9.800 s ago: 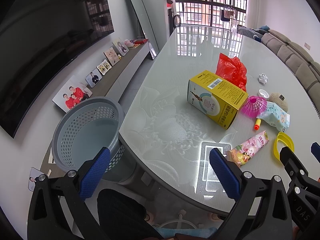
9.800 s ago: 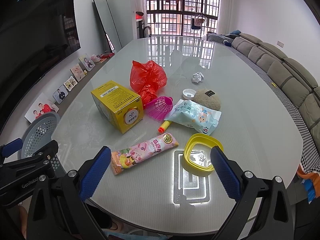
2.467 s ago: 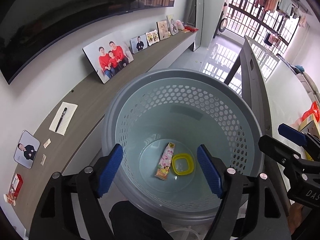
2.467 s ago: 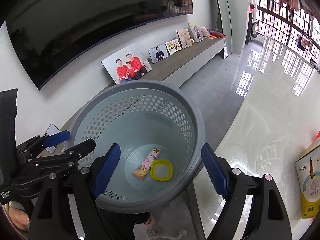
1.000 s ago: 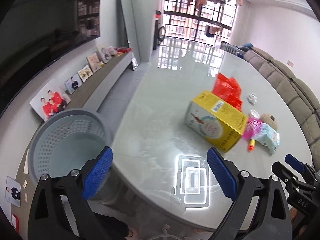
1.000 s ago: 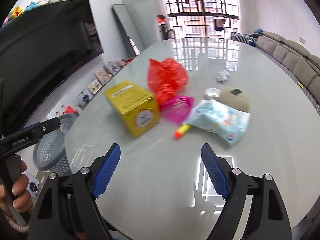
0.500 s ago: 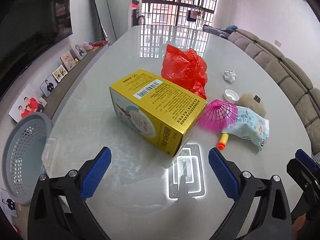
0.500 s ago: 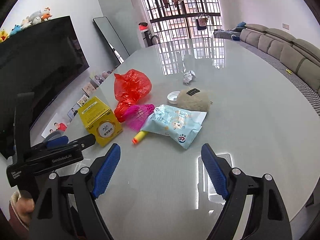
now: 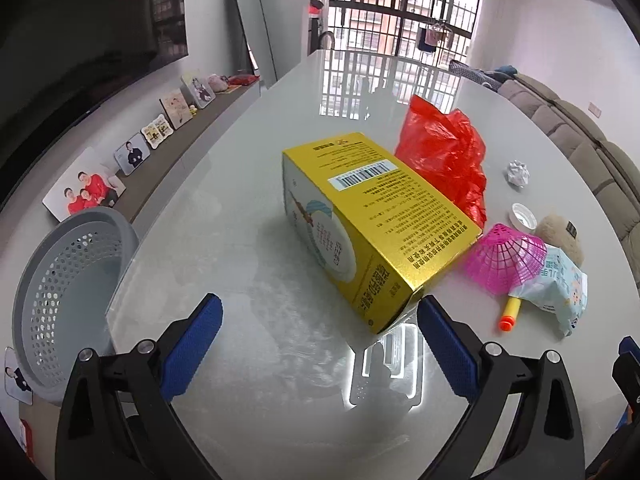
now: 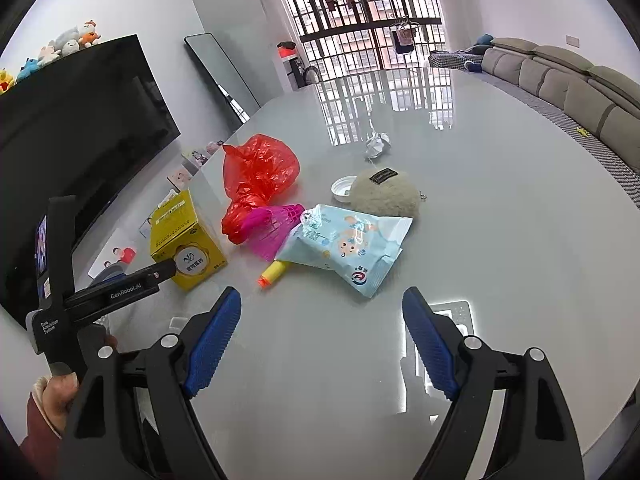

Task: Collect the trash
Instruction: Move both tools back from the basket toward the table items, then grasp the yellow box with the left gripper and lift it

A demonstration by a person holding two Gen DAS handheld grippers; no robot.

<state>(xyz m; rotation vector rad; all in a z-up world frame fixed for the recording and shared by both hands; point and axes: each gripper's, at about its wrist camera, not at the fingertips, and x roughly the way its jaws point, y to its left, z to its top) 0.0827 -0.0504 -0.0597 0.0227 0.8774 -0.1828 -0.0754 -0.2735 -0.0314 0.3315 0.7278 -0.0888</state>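
The yellow box [image 9: 376, 216] lies on its side on the counter [image 9: 248, 184], at the left of the litter, with its near corner just ahead of the left gripper [image 9: 318, 334]; it looks like the next piece to go into the grey basket [image 9: 60, 292] that stands off the counter's left edge. To take it well, I would bring the left gripper squarely across the box's narrow width rather than its long diagonal, since the jaws look barely wide enough for the broad face, and grip near the middle so it does not swing on the way to the basket. The red bag [image 9: 444, 160] touches the box's far side and may drag along. The left jaws stand wide apart, holding and touching nothing. The right gripper [image 10: 322, 336] hovers near the pale blue packet [image 10: 348, 248], its jaws equally wide apart and empty, with the orange-tipped dart [image 10: 273, 273] just to the packet's left.
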